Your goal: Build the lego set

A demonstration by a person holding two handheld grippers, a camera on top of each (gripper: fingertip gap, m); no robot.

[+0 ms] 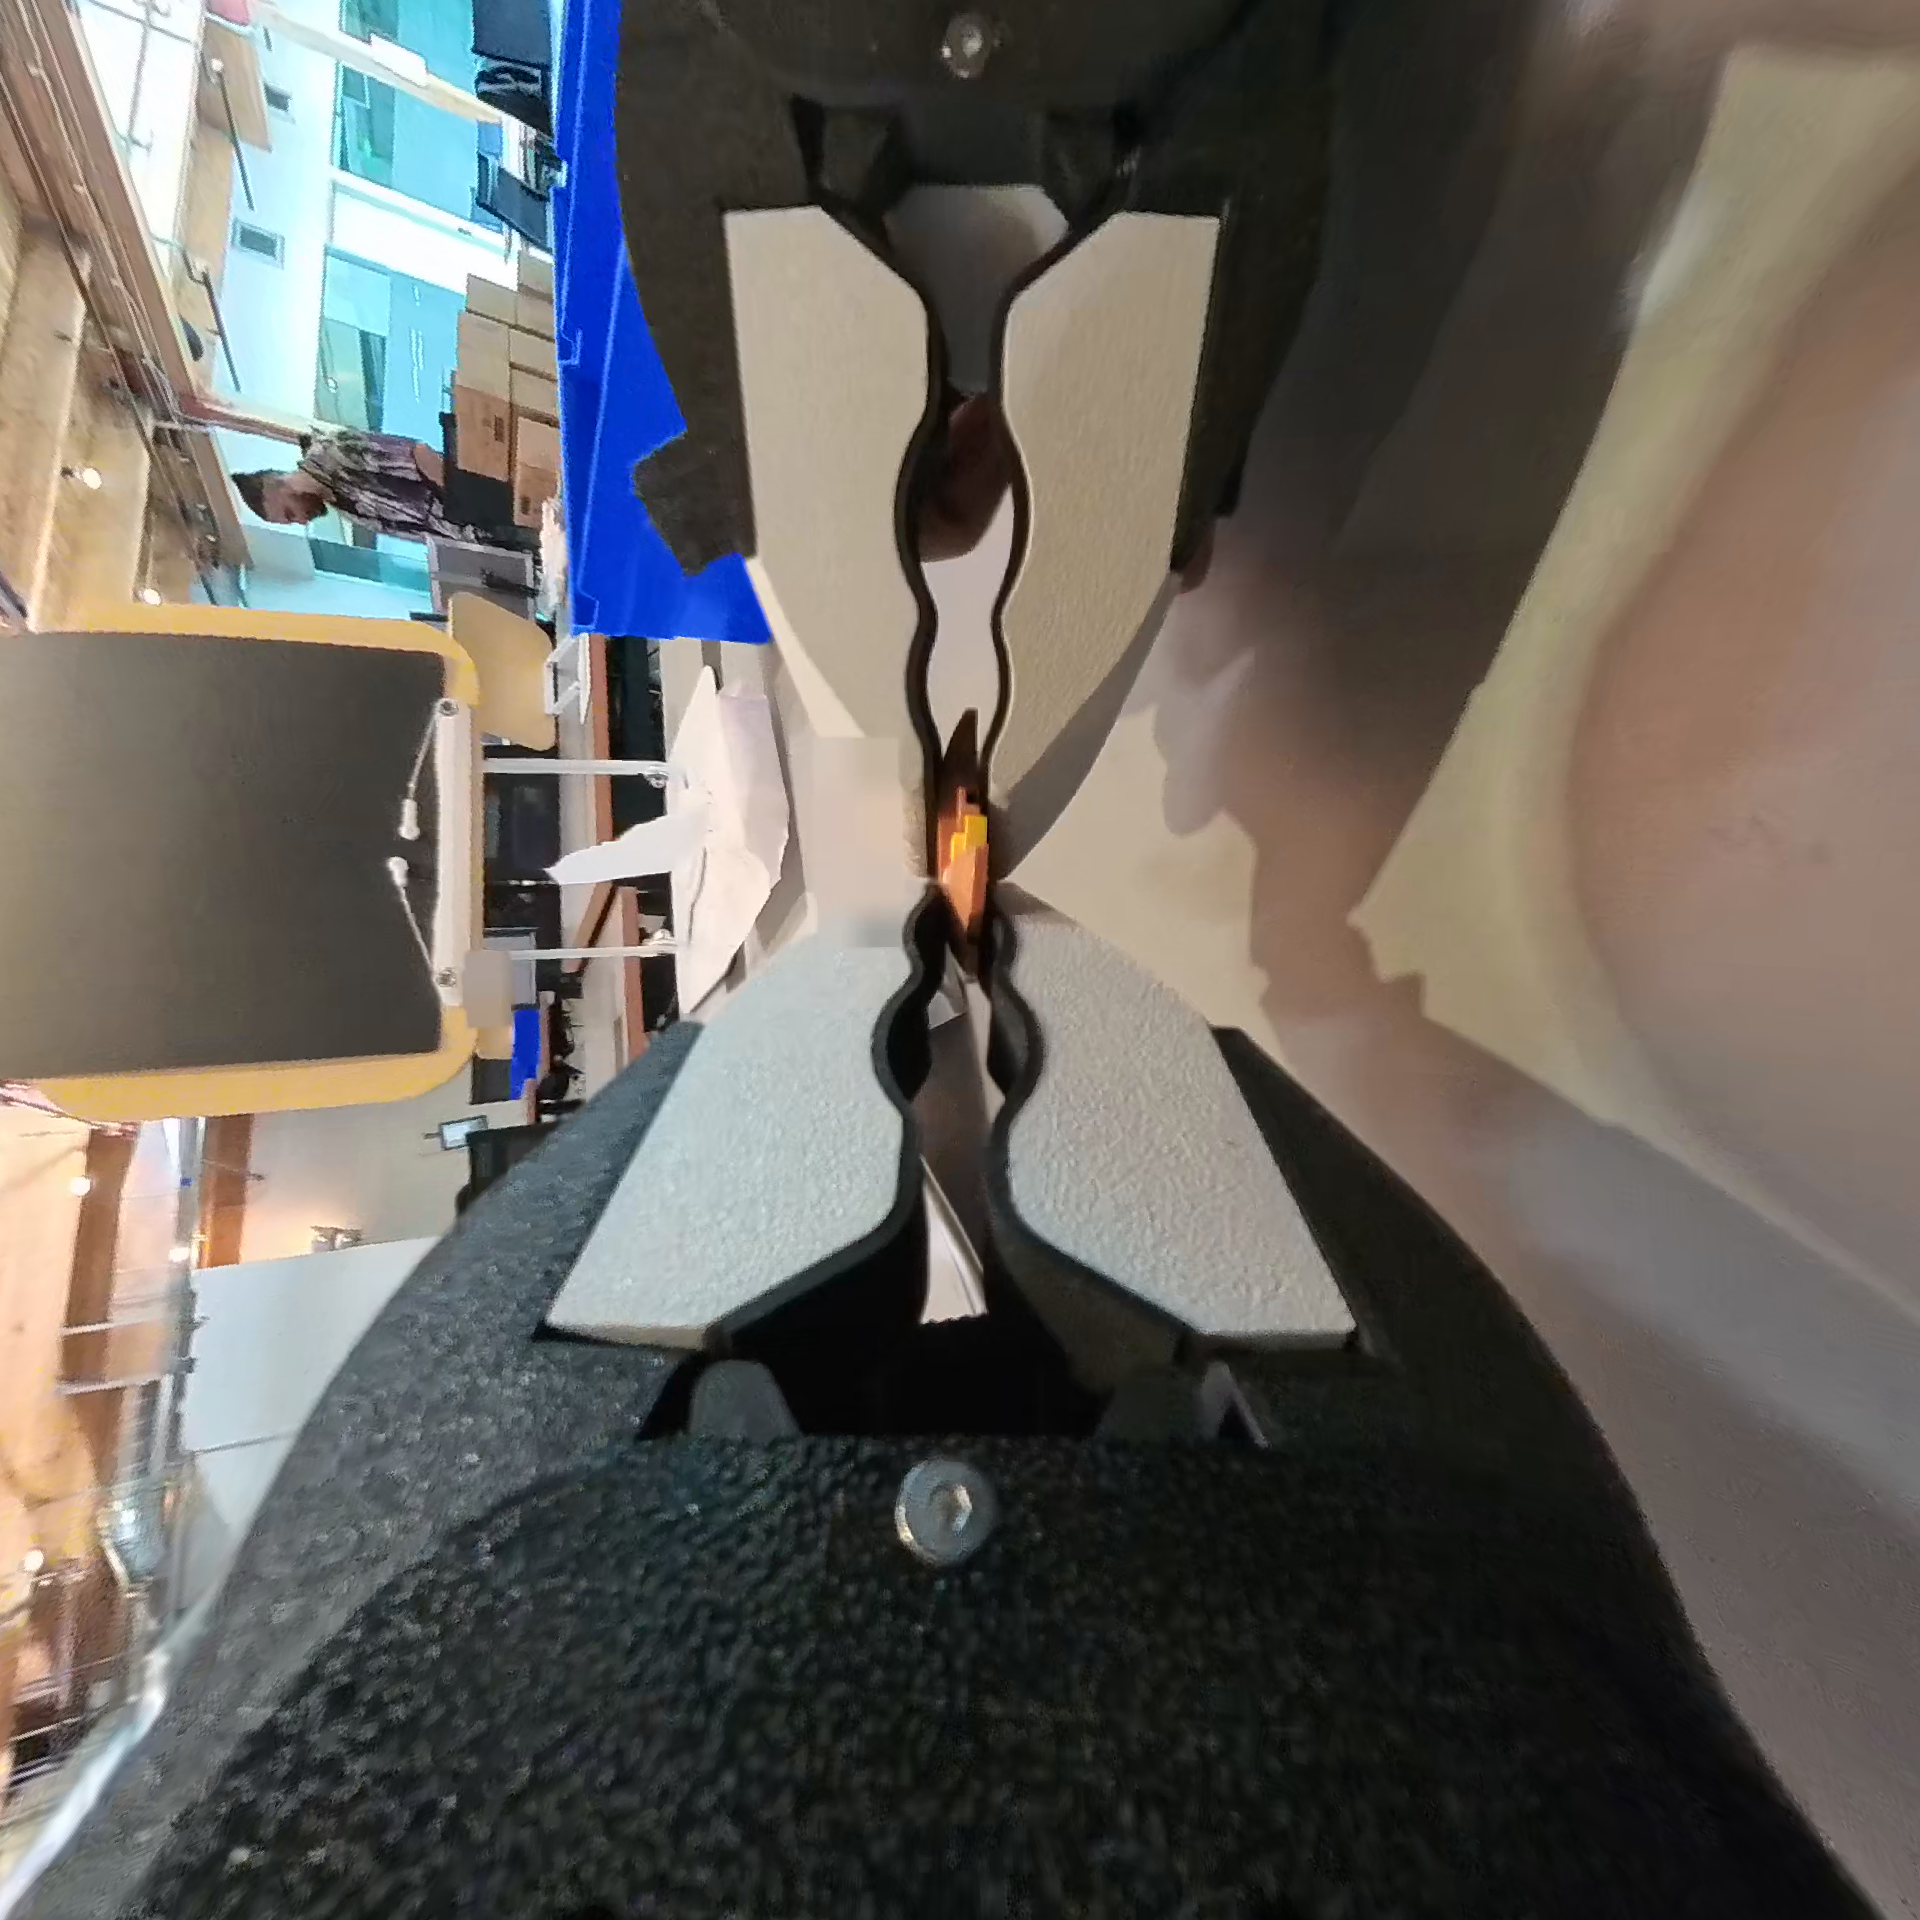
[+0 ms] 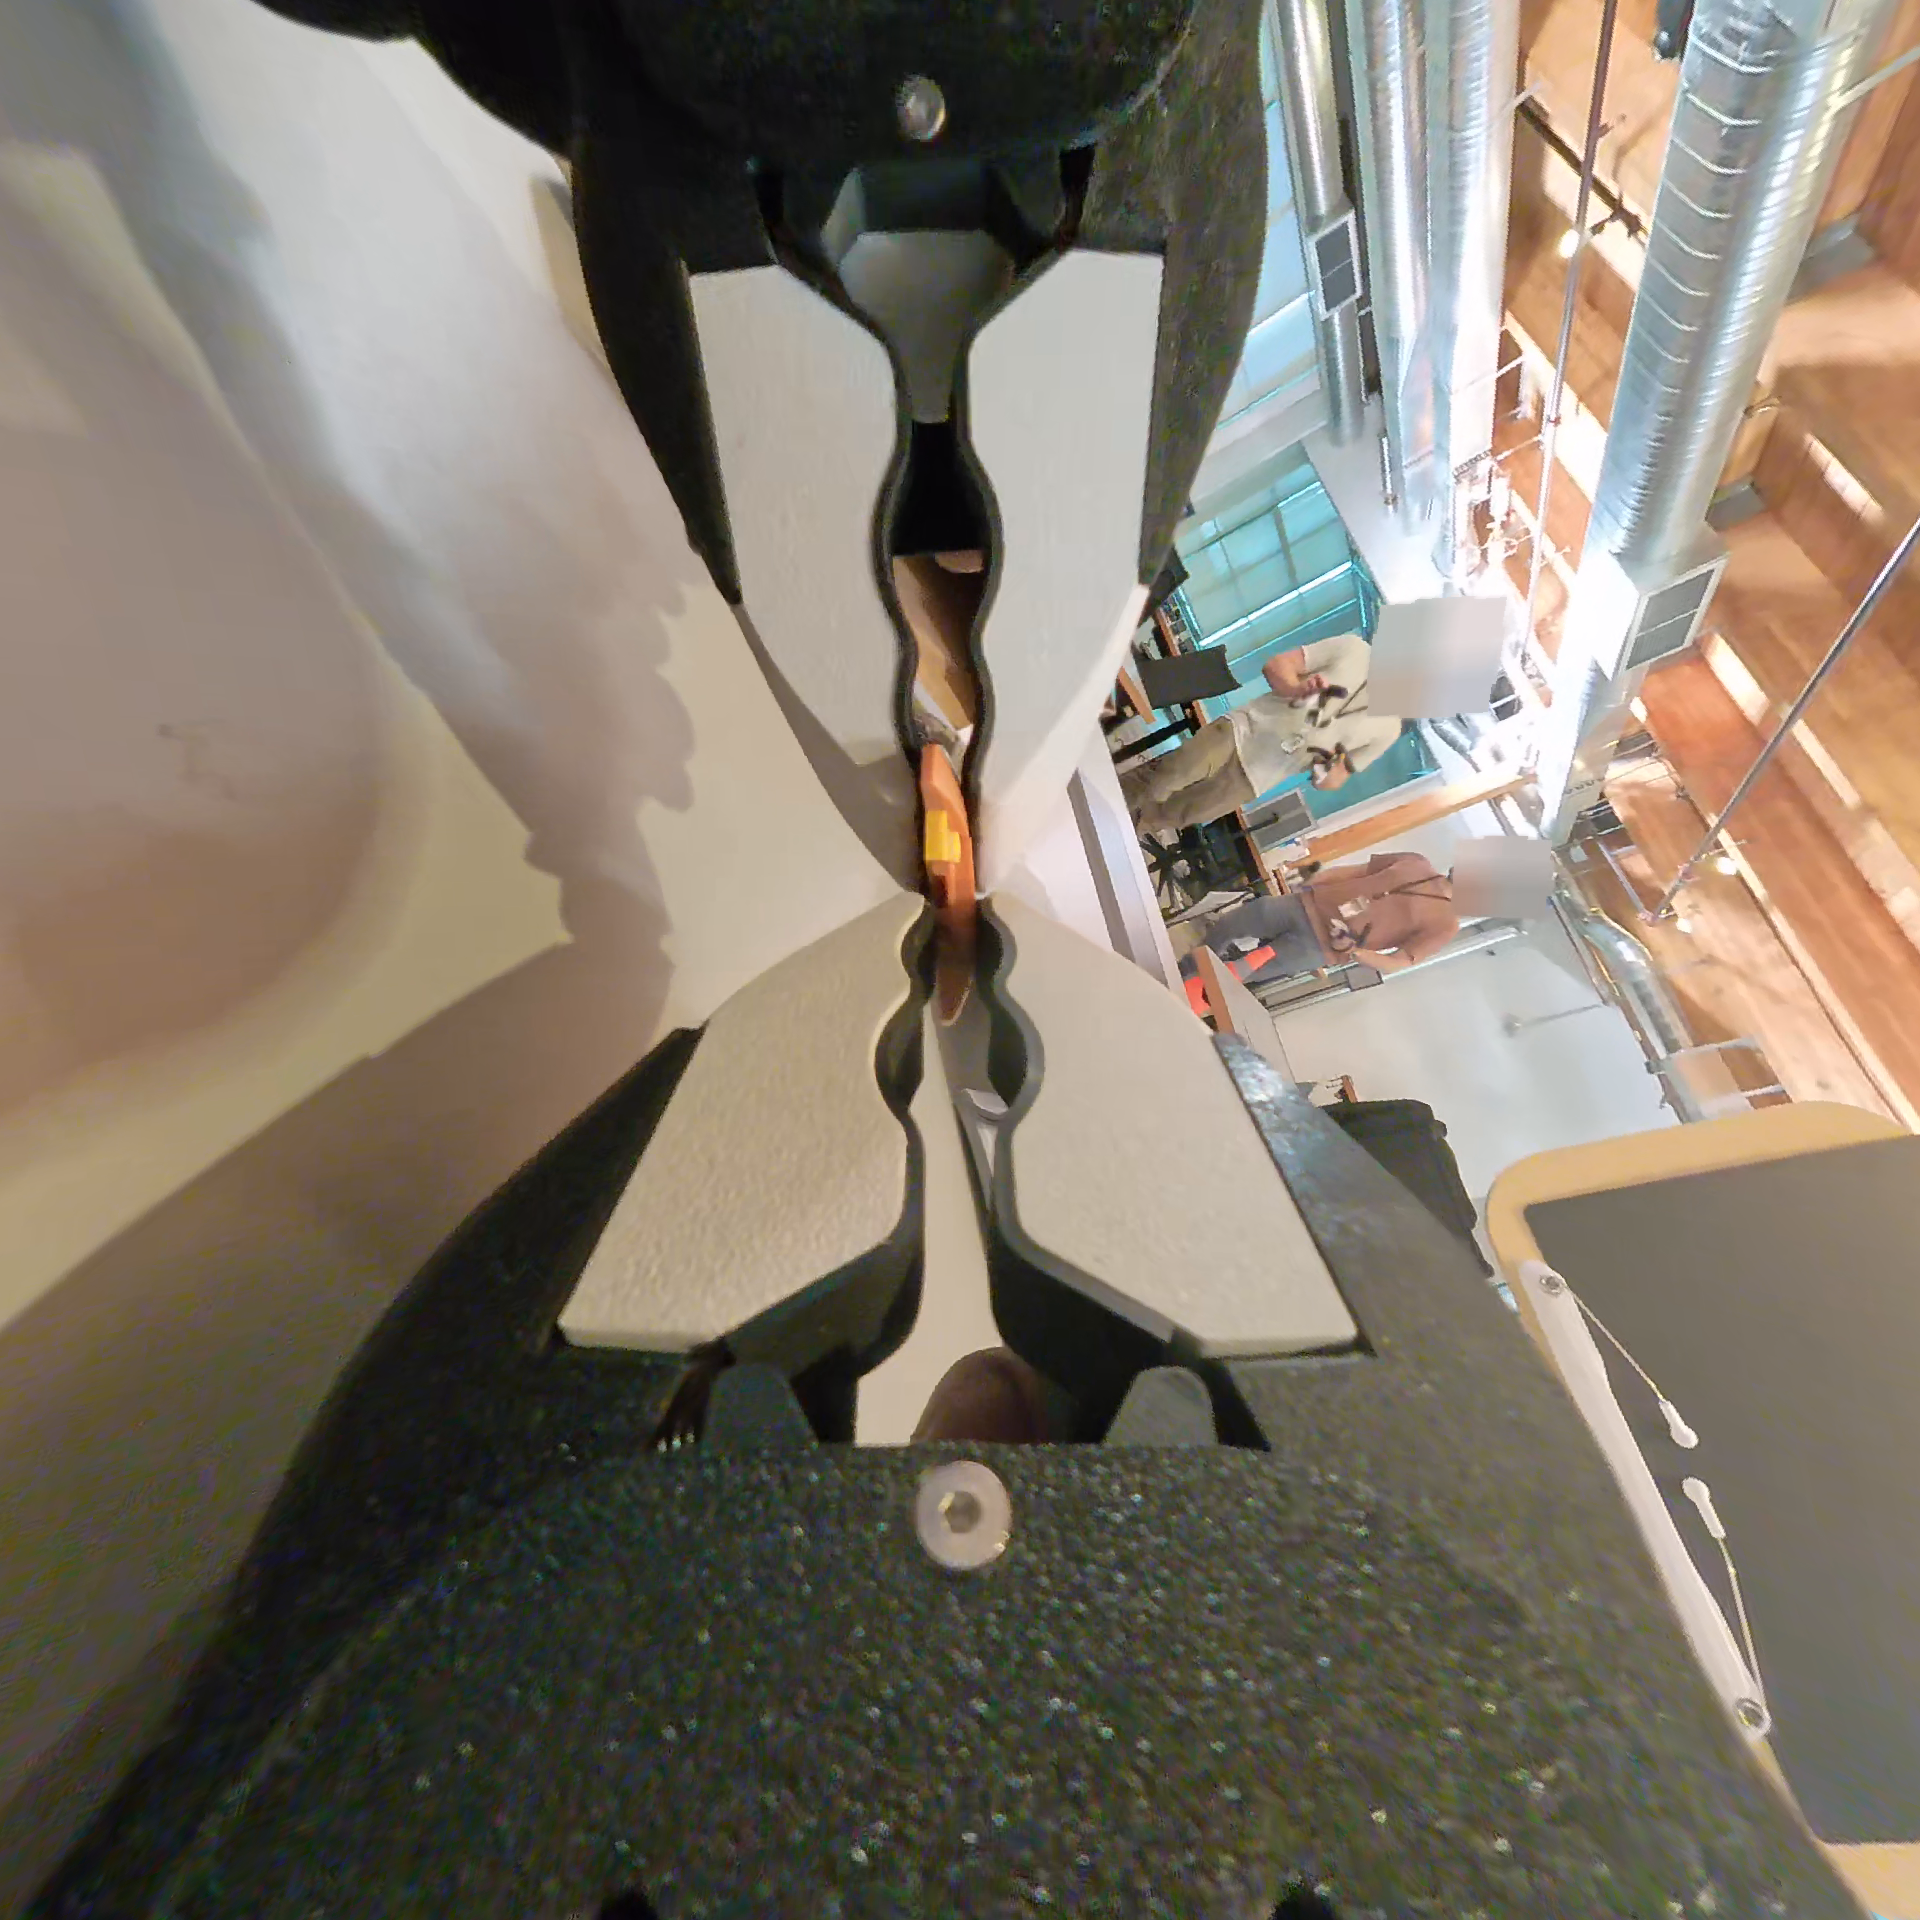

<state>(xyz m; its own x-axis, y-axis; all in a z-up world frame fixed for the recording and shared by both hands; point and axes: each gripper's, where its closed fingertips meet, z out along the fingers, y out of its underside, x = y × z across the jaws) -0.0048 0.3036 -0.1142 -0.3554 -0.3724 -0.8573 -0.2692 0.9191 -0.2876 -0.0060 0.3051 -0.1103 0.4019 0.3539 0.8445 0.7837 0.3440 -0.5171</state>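
Held piece: thin orange-brown strip (image 1: 968,868) with a yellow patch, pinched from both ends, one in all.
Left gripper (image 1: 961,914): nearly pressed together, pads clamped on the strip's near end.
Right gripper (image 2: 951,914): same narrow pinch on the strip (image 2: 951,831), opposite end.
Axis: long side along the fingers, running gripper to gripper.
Backdrop: white surface (image 1: 1403,779) beside both tools.
Far off: blue bin (image 1: 613,416); two people standing (image 2: 1382,914).
Count: two grippers, tip to tip.

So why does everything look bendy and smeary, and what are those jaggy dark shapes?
Left wrist view: wide lens curves the room, the pale surface is blurred, and the tongs cast jagged shadows on it. Right wrist view: similar shadows on the pale surface, bright ceiling glare.
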